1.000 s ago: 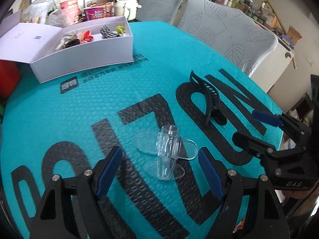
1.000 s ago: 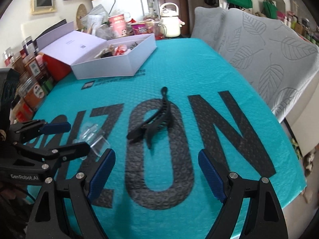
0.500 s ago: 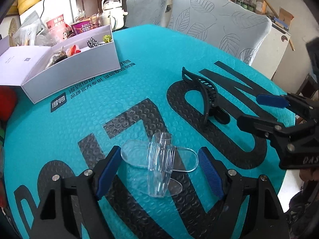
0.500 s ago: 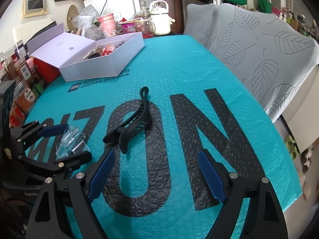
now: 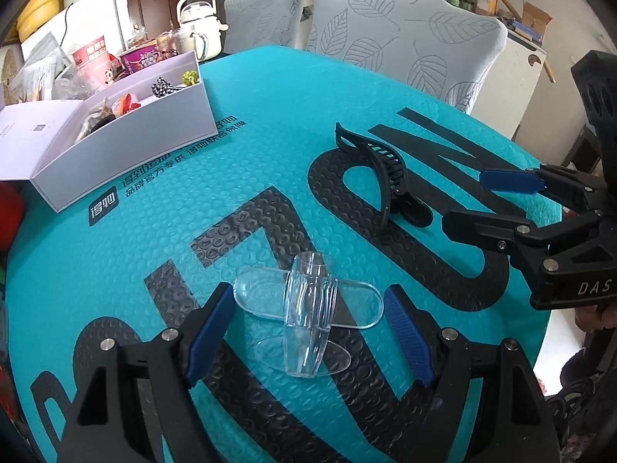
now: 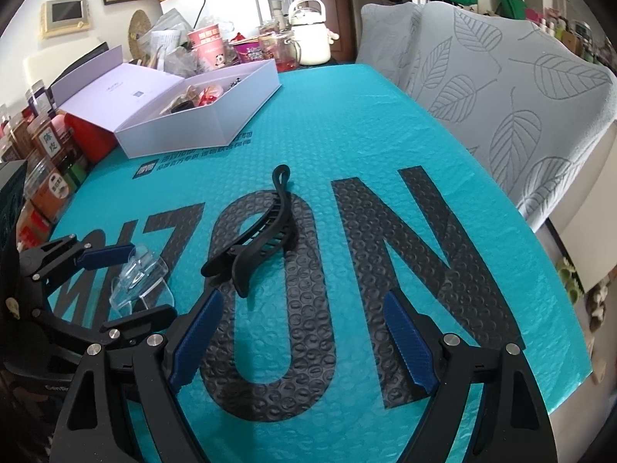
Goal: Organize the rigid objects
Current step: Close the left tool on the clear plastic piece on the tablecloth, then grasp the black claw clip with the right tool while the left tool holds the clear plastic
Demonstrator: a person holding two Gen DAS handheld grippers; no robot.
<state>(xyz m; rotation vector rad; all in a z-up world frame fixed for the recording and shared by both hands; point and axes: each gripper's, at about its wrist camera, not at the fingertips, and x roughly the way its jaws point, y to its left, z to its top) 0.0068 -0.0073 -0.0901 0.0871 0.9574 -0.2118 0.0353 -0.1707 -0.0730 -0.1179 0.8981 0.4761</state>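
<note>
One table, covered by a teal bubble-textured mat with large black lettering, carries every item of the task. Two chairs with grey leaf-patterned covers stand at its far edge. One white box, its lid folded open, sits on the mat at the far left corner; it holds several small items, too small to count reliably. Behind the box stands one cream kettle amid assorted cluttered containers.

Two hair clips lie loose on the mat, both nearer than the box. One black claw clip lies on the letter "O", toward the centre of the mat. One clear plastic clip lies on the mat just to the left of the black clip as the right wrist view shows it, well apart from the box.

Two grippers are present, each with blue pads. The left gripper has its jaws apart, one on either side of the clear clip; the pads stand just clear of the plastic and do not press it. The right gripper has its jaws wide apart and empty; the handle end of the black clip lies just ahead of its left pad, untouched.
</note>
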